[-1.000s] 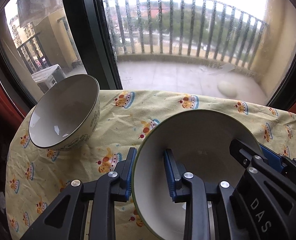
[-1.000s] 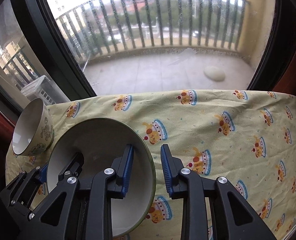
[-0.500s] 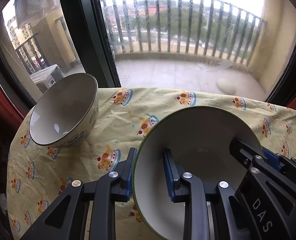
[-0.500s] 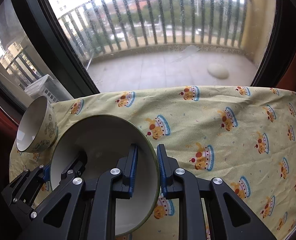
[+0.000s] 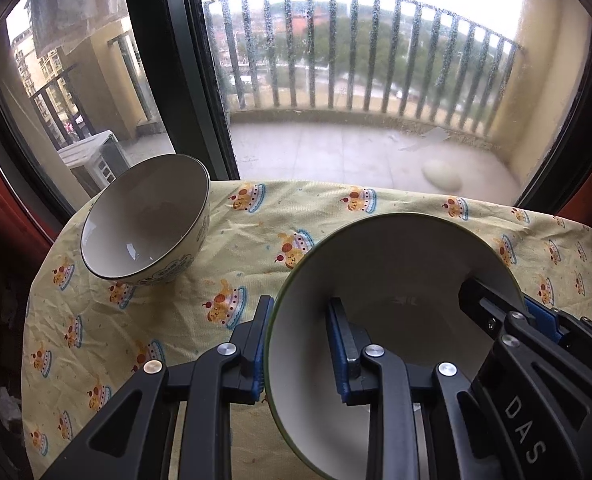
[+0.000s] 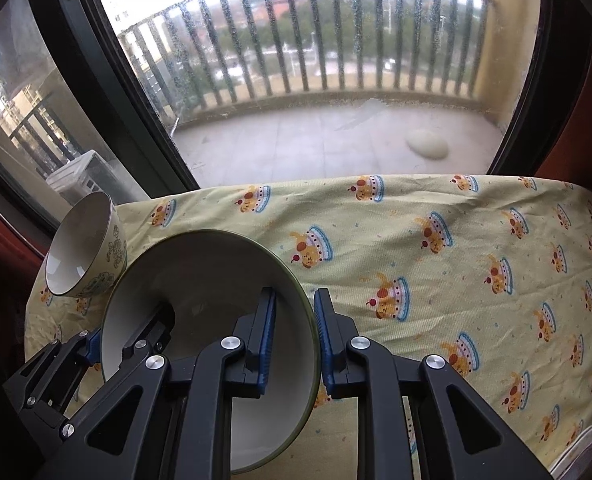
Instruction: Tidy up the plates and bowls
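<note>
Left gripper: jaws narrow, pinching left rim of green-rimmed bowl. Right gripper: narrow, clamping its right rim. Bowl over yellow tablecloth; patterned bowl rests at far left.

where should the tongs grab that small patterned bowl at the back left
Grip the small patterned bowl by its rim, one finger inside and one outside. Come from above on its near right side: it stands upright and open, that side faces bare tablecloth, and the window frame crowds its far side.
</note>
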{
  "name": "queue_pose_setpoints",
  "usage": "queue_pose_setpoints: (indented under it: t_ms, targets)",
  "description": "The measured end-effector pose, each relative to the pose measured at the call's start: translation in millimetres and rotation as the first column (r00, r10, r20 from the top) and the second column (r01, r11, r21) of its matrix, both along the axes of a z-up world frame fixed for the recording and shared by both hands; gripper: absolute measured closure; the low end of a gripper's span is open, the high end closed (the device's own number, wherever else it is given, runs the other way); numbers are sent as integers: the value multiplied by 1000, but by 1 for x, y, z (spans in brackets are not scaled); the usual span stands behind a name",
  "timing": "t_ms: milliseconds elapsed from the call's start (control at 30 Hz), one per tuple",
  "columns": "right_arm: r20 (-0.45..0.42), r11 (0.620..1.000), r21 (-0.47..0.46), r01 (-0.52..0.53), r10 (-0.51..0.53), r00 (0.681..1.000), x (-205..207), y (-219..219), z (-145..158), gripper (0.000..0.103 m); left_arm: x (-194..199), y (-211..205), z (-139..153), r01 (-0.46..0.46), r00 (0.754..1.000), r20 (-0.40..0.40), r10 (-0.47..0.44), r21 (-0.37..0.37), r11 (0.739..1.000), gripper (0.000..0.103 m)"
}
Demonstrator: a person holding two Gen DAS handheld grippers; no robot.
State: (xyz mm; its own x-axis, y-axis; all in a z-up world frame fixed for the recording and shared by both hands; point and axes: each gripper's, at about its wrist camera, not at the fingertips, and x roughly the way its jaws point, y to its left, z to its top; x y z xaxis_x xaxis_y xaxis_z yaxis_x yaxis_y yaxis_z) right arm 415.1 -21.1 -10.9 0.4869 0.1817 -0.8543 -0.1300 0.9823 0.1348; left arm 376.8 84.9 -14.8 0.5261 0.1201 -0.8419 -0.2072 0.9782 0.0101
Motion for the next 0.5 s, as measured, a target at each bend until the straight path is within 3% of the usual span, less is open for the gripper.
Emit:
queue_pose_setpoints:
  t_ms: [500]
  targets:
    - [42,997,-15,79,-79,996,-83,-6,55,80,-67,-2,44,74,996,48,-73,-27,997,78]
